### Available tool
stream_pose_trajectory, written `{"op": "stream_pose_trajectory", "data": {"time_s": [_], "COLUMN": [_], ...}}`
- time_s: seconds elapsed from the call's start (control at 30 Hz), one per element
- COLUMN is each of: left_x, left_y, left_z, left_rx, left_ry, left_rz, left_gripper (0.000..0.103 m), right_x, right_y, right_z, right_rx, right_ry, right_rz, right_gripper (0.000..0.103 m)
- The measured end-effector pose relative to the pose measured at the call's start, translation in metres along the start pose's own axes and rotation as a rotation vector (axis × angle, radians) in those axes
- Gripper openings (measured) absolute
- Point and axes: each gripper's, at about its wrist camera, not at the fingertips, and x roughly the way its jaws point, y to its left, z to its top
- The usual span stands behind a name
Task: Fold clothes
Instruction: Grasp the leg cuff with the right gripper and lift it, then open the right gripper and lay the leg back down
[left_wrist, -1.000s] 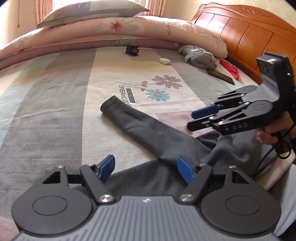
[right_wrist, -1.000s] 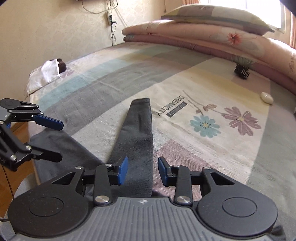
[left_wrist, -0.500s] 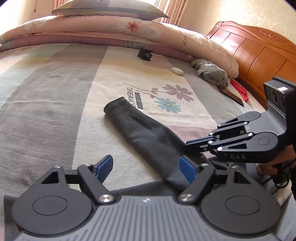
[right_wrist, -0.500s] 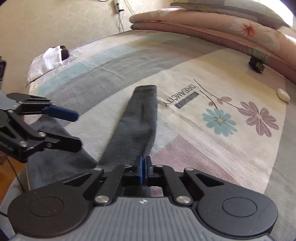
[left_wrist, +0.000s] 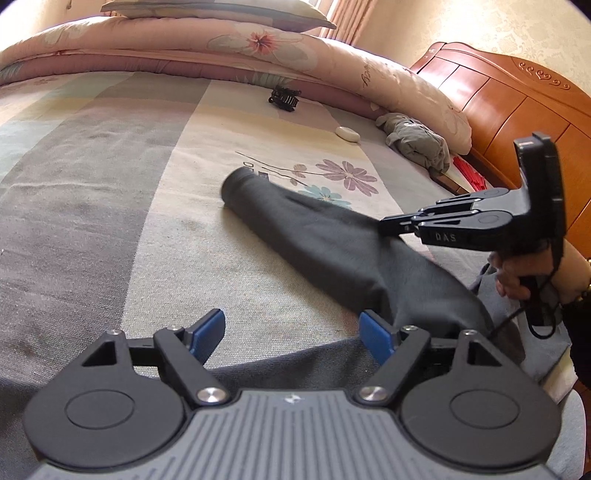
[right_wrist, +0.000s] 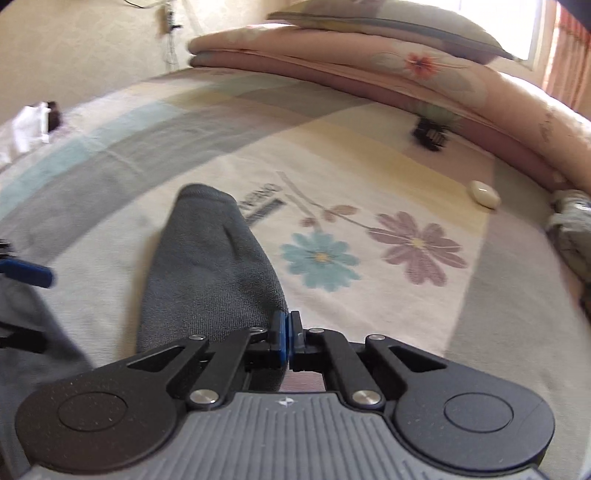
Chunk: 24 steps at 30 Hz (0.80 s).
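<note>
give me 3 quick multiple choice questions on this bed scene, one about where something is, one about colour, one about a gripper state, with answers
1. Where does the small white oval object lie?
A. on the bedspread, between the black hair clip and the crumpled grey cloth
B. on the pillow
C. on the headboard

2. What colour is the garment sleeve being handled?
A. red
B. dark grey
C. white

3. How does the right gripper stand?
A. wide open above the sleeve
B. out of view
C. shut on the sleeve's edge

Answers:
1 A, the left wrist view shows it on the bedspread between those two.
2 B, the sleeve is dark grey in both views.
3 C, its blue pads meet on the fabric, while the left gripper is open.
</note>
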Motion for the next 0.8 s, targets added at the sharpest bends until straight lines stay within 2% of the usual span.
{"op": "stream_pose_trajectory", "data": {"time_s": [0.07, 0.3, 0.43, 0.63, 0.67, 0.8], "left_x": [0.001, 0.005, 0.015, 0.062, 0.072, 0.098], "left_y": [-0.001, -0.001, 0.001, 0.018, 0.022, 0.042], "left_z": [0.0, 0.003, 0.014, 0.025, 0.026, 0.026], "left_rx": [0.002, -0.024, -0.074, -0.303, -0.345, -0.527], "left_ry": [0.006, 0.019, 0.023, 0.075, 0.091, 0.053], "left_rz": [-0.001, -0.053, -0.133, -0.293, -0.305, -0.373], "left_gripper": [0.08, 0.08, 0.08, 0.079, 0.079, 0.078], "right_x": [0.001, -0.021, -0.059, -0.127, -0.136, -0.167], "right_y": [-0.005, -0.009, -0.004, 0.006, 0.007, 0.008], "right_z": [-0.001, -0.004, -0.007, -0.035, -0.043, -0.075], "right_rx": [0.011, 0.058, 0.069, 0.132, 0.147, 0.214], "right_ry": [0.012, 0.006, -0.052, -0.156, -0.167, -0.205], "right_rz": [-0.046, -0.098, -0.061, 0.025, 0.037, 0.059], "right_gripper": [0.003, 0.011, 0.02, 0.047, 0.048, 0.05]}}
